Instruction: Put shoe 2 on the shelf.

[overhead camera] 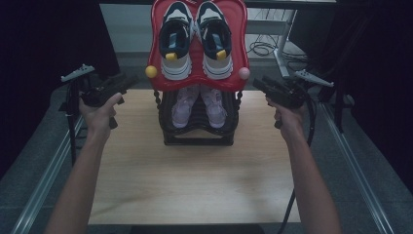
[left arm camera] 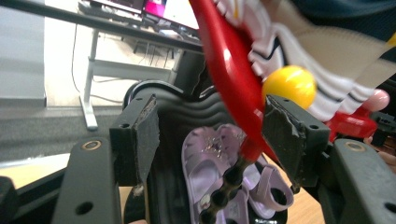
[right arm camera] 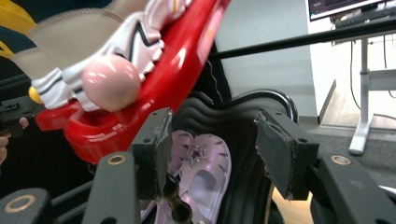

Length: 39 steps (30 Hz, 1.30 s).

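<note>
Wood table (overhead camera: 195, 180), grey floor (overhead camera: 44, 126) w/ metal rails (overhead camera: 41, 187), white desk frame (overhead camera: 282, 44) behind, cables (overhead camera: 260, 48) on floor, monitor (right arm camera: 336, 7) on far desk, dark curtains (overhead camera: 384, 73) both sides

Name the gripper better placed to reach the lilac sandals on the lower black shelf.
Likely the right gripper. Its open jaws frame a lilac sandal with nothing between. The left gripper is open too, but the red tray and a beaded post cross its gap.
</note>
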Each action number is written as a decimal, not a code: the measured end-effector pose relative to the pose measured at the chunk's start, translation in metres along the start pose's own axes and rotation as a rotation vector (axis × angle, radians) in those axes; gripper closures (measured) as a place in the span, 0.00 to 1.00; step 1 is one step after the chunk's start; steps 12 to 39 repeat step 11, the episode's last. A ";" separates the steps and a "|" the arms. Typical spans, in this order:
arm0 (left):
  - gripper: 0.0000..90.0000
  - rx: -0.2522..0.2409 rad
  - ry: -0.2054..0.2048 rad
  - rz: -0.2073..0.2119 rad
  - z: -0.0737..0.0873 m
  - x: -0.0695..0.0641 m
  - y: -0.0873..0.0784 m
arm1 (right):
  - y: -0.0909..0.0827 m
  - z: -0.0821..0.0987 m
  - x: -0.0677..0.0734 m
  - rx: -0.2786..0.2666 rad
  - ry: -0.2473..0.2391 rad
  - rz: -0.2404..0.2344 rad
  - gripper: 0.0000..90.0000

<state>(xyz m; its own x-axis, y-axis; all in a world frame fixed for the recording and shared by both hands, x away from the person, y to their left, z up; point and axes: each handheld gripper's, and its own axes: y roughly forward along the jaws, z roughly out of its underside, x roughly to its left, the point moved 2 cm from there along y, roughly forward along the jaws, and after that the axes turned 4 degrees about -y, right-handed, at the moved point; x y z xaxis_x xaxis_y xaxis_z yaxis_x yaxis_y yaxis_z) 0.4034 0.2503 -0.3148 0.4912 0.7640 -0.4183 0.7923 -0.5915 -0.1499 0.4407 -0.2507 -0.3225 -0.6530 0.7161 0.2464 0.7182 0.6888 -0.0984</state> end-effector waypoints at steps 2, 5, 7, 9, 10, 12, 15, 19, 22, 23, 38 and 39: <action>0.40 0.007 -0.004 -0.004 0.002 0.002 0.001 | 0.000 0.002 -0.002 0.003 0.008 0.003 0.51; 0.40 0.008 -0.003 -0.006 0.002 0.003 0.002 | 0.000 0.000 -0.002 0.004 0.004 0.005 0.51; 0.40 0.006 0.002 -0.006 0.000 0.001 0.001 | -0.001 -0.003 -0.001 -0.002 -0.004 0.007 0.51; 0.40 0.006 0.005 -0.007 -0.001 0.000 0.001 | -0.001 -0.005 0.000 -0.002 -0.015 0.007 0.51; 0.40 0.006 0.006 -0.008 -0.001 0.000 0.001 | -0.001 -0.005 0.001 -0.001 -0.016 0.009 0.51; 0.41 0.006 0.007 -0.008 -0.001 0.000 0.001 | -0.001 -0.005 0.001 0.000 -0.014 0.008 0.51; 0.41 0.006 0.007 -0.008 -0.001 0.000 0.001 | -0.001 -0.005 0.001 0.000 -0.014 0.008 0.51; 0.41 0.006 0.007 -0.008 -0.001 0.000 0.001 | -0.001 -0.005 0.001 0.000 -0.014 0.008 0.51; 0.41 0.006 0.007 -0.008 -0.001 0.000 0.001 | -0.001 -0.005 0.001 0.000 -0.014 0.008 0.51; 0.41 0.006 0.007 -0.008 -0.001 0.000 0.001 | -0.001 -0.005 0.001 0.000 -0.014 0.008 0.51; 0.41 0.006 0.007 -0.008 -0.001 0.000 0.001 | -0.001 -0.005 0.001 0.000 -0.014 0.008 0.51; 0.41 0.006 0.007 -0.008 -0.001 0.000 0.001 | -0.001 -0.005 0.001 0.000 -0.014 0.008 0.51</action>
